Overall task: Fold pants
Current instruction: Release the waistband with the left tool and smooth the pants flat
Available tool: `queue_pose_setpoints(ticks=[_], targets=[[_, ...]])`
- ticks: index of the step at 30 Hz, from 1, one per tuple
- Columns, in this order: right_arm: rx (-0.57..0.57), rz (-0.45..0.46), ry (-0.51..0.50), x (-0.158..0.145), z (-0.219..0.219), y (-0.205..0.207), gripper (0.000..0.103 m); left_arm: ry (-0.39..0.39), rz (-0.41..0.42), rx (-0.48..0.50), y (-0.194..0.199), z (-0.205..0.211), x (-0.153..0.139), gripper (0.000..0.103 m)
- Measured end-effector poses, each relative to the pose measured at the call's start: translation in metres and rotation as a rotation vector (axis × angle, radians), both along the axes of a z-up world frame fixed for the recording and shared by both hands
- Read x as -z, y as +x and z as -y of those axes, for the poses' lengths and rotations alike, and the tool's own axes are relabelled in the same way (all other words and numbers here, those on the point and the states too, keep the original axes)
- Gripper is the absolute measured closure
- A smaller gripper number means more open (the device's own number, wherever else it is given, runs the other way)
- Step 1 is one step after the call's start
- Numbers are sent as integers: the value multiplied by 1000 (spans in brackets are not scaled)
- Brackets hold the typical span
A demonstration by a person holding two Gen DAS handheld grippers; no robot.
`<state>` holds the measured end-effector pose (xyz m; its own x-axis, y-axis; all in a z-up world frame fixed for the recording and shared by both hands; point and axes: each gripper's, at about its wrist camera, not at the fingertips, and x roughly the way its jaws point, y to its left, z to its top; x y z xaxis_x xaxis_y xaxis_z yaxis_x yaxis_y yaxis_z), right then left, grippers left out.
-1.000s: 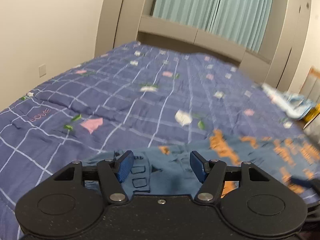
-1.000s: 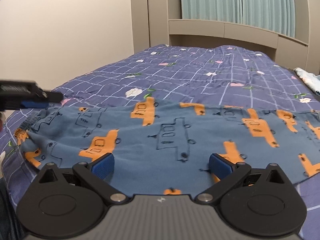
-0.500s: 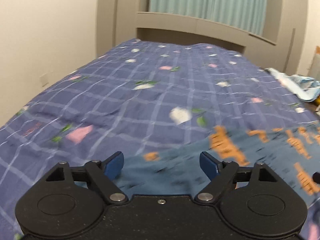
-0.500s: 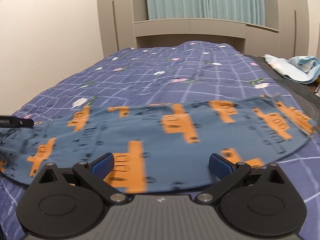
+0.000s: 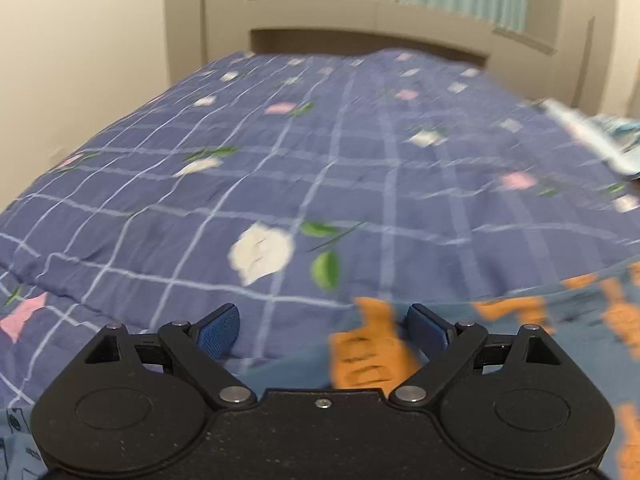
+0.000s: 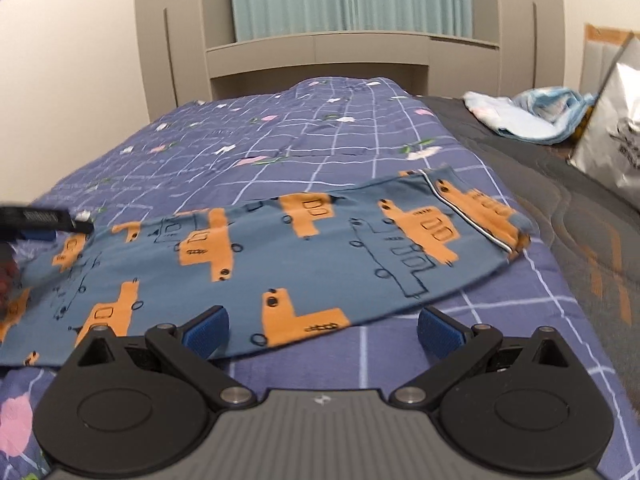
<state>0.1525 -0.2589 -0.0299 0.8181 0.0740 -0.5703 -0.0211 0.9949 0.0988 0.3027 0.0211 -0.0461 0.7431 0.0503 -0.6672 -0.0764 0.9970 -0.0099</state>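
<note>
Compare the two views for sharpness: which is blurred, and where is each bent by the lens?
Left wrist view: bedspread and pants smeared by motion. Right wrist view: pants crisp, only the edges soft. Both views: fisheye curving of the headboard and dark corners.

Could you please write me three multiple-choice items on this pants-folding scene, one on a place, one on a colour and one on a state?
1. Where do the pants lie?
A. on the blue checked quilt
B. on the floor
C. on the headboard shelf

2. What colour are the filled shapes printed on the pants?
A. red
B. orange
C. white

3. How do the right gripper jaws stand?
A. clamped on the hem
B. shut on nothing
C. open, pressing nothing

Answers: 1 A, the fabric is spread flat on the quilt. 2 B, orange blocks cover the blue cloth. 3 C, both blue pads stand wide apart with no cloth pinched.
</note>
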Motion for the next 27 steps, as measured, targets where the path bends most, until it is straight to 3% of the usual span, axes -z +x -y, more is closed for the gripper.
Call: queue_pose_setpoints(ticks=[5,10,21,27], targets=[[24,8,43,0,22,3,0,15,10,-5,2,-4,-5,1],[55,-23,38,-2,43,21,0,-61,14,23,-1,11,-19,1],[170,-67,0,-1,80,55,0,-202,106,303,7,127,-36,1],[204,-67,91,8,104,65,0,-236,104,383,21,185,-21,1]])
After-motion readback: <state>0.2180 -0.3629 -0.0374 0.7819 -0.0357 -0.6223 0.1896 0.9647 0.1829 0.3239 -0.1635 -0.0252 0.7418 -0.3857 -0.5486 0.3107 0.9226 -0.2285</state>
